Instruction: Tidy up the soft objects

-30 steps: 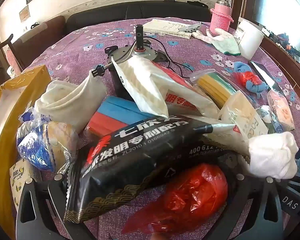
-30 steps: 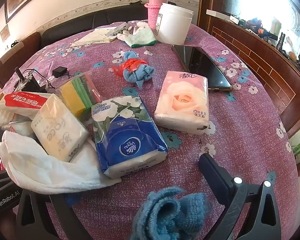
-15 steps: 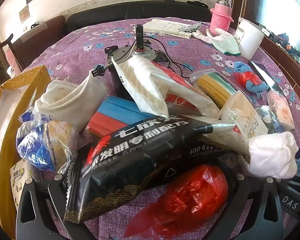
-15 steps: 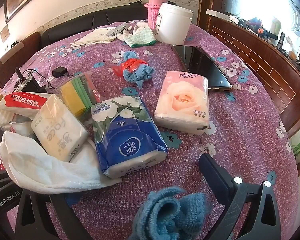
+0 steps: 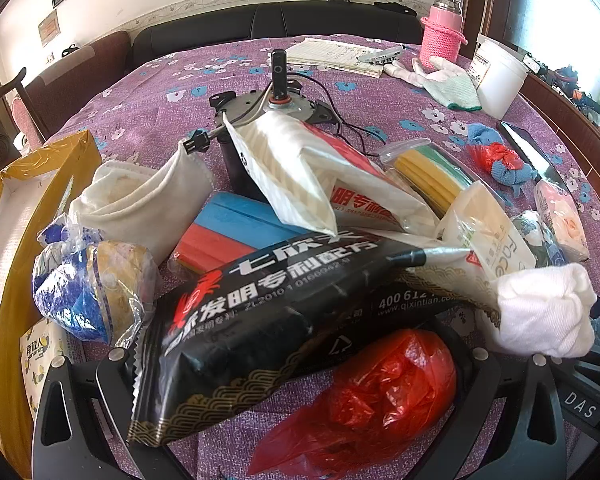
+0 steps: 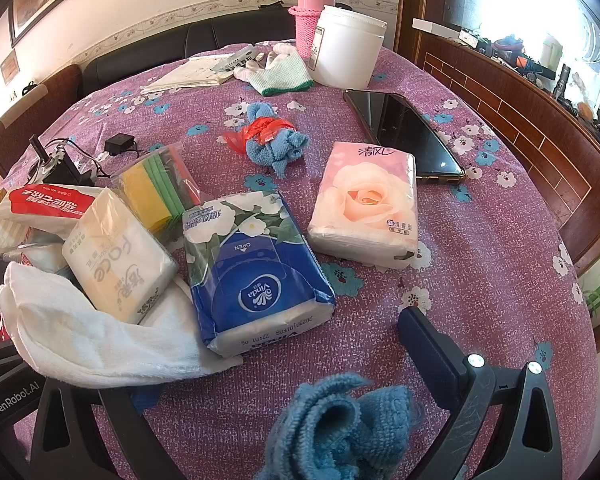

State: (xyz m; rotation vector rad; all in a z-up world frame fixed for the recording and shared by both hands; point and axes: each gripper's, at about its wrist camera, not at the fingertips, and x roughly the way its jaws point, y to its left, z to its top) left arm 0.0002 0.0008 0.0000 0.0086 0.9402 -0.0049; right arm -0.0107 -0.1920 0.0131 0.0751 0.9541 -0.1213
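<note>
The right gripper [image 6: 300, 392] stands spread around the blue cloth [image 6: 340, 428], just in front of the blue tissue pack [image 6: 256, 272]. Close squarely on the bunched middle. The left gripper [image 5: 296, 380] straddles a red bag [image 5: 372, 396] (grip unclear).

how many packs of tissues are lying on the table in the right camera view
3. The blue Vinda pack lies in the middle, the pink rose pack to its right, the cream pack to its left on the white towel. More may be hidden in the left pile.
</note>
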